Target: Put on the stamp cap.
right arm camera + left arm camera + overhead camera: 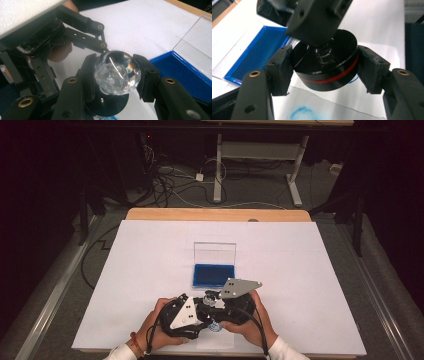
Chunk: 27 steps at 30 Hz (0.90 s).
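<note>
Gripping clear faceted crystal knob point(117, 73), right gripper point(115, 75) clamped, left gripper point(325, 71) jaws flanking round black red-striped stamp base point(325, 63), pads barely apart, blue ink pad point(213, 275) near

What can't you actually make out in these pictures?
- Underside of the stamp: faces down in both gripper views.
- Blue smudge on the paper: cut off by the left gripper view's bottom edge.
- Stamp in the high view: hidden under both grippers, left gripper and right gripper.
</note>
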Each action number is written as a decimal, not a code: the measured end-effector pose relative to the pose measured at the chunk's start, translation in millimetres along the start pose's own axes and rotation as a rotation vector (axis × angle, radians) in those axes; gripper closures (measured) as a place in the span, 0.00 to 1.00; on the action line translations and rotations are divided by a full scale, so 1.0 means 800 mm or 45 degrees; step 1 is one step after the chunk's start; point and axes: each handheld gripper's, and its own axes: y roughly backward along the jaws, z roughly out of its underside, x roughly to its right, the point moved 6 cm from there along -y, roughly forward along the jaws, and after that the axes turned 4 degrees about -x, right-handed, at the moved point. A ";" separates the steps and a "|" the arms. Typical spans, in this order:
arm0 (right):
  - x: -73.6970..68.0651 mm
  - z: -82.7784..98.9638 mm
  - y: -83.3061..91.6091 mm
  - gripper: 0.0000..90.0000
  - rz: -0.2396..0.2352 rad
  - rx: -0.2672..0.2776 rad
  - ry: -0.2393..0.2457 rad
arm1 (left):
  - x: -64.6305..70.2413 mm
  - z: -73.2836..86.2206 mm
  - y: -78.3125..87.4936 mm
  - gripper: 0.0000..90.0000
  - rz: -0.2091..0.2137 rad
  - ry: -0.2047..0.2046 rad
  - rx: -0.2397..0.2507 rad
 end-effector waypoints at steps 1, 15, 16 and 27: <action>0.001 0.000 0.002 0.64 -0.005 0.006 -0.008 | 0.000 0.000 0.001 0.37 0.003 -0.001 0.005; 0.002 -0.003 0.009 0.64 0.007 0.037 -0.006 | -0.010 0.004 -0.002 0.27 0.046 0.156 0.090; 0.003 -0.004 0.009 0.64 0.007 0.040 -0.006 | -0.010 0.004 -0.002 0.27 0.045 0.156 0.088; 0.006 -0.008 0.017 0.64 0.051 0.057 0.017 | -0.015 0.009 -0.006 0.19 0.013 0.199 0.063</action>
